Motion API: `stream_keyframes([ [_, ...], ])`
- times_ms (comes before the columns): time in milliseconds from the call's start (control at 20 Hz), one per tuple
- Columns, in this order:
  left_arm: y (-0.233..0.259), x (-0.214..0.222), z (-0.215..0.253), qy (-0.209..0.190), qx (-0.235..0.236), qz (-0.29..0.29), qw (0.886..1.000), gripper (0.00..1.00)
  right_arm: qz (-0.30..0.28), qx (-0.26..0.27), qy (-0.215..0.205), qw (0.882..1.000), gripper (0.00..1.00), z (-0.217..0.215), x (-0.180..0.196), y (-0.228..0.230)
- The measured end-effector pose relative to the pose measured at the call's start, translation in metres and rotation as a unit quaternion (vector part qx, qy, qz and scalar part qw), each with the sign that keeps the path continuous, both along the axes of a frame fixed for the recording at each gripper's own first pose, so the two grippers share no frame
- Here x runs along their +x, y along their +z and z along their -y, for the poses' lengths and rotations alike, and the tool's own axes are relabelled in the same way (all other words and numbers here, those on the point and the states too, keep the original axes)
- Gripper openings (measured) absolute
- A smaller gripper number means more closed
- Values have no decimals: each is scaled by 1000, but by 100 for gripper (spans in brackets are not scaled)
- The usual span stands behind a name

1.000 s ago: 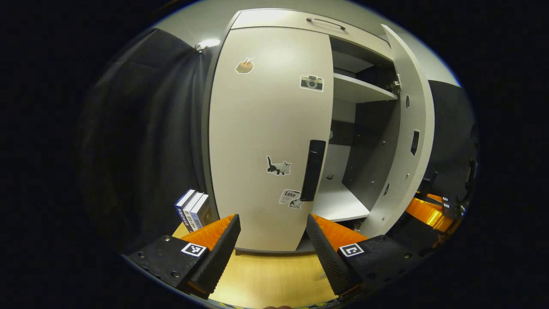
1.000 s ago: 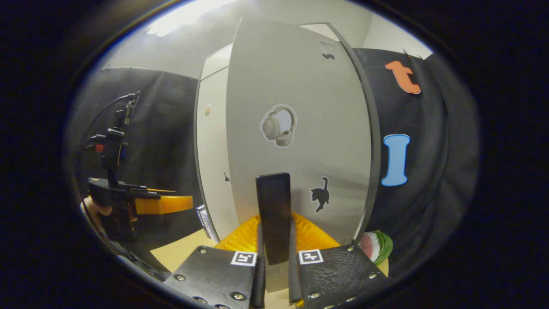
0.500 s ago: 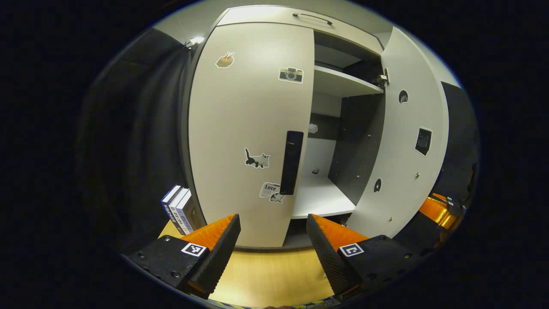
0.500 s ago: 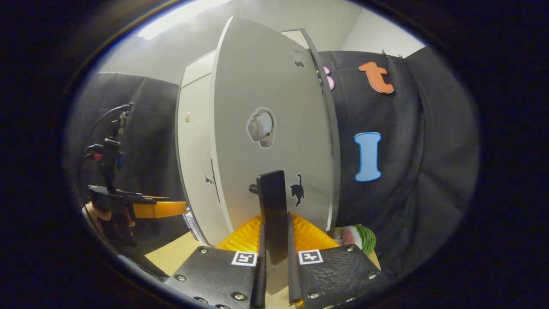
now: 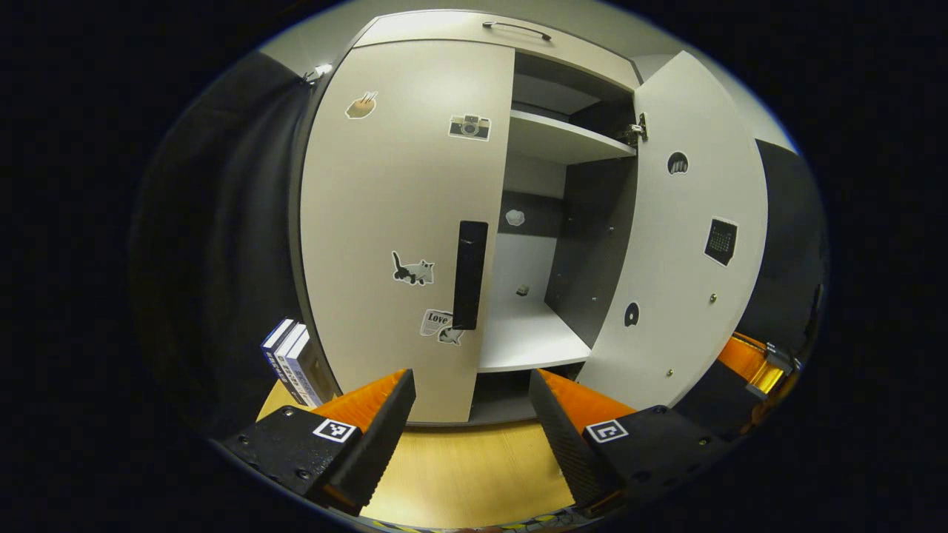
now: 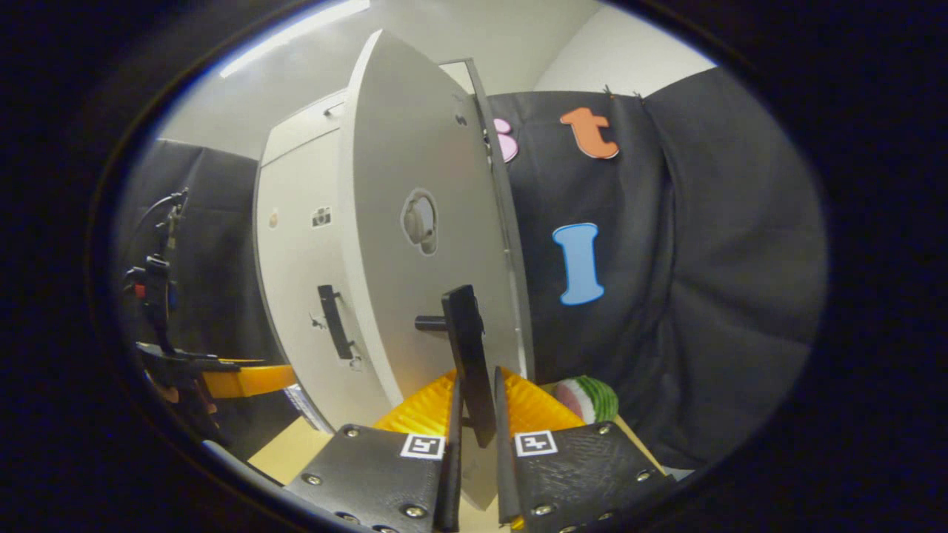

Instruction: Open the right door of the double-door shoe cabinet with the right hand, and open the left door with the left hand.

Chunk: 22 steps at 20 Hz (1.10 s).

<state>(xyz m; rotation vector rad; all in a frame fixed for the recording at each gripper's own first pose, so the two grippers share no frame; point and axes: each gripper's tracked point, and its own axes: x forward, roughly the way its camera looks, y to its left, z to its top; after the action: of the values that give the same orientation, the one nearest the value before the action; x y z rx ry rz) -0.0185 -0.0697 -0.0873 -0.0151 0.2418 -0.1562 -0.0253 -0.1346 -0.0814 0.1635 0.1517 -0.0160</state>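
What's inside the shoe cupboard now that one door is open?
Through the open right door there are two white shelves, one upper shelf and one lower shelf, with a tiny object on the lower. The shut left door hides the rest.

The surface (image 5: 459, 474) is light yellow wood, low in the frame. The shoe cabinet (image 5: 400, 222) stands on it. Three books (image 5: 290, 363) stand on it at the lower left, just beside the cabinet. A watermelon slice (image 6: 589, 400) sits on it near the black cloth.

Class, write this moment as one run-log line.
right door: swung open | right gripper: shut on its handle | left door: closed | left gripper: open, short of left handle
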Motion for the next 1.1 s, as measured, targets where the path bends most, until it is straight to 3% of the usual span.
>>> stream_keyframes([
  [150,1,-1,5,-6,-5,0,1000,97,8,-20,-34,999,20,20,2,5],
  [250,1,-1,8,-10,-5,1,1000,96,13,-8,-76,997,14,34,9,4],
  [300,2,0,9,-11,-5,2,1000,96,11,5,-82,997,2,42,-3,5],
  [350,1,0,10,-12,-5,2,1000,96,13,10,-85,996,2,53,-1,7],
  [1100,15,60,9,18,-2,31,999,95,9,-11,-59,998,1,72,4,5],
])
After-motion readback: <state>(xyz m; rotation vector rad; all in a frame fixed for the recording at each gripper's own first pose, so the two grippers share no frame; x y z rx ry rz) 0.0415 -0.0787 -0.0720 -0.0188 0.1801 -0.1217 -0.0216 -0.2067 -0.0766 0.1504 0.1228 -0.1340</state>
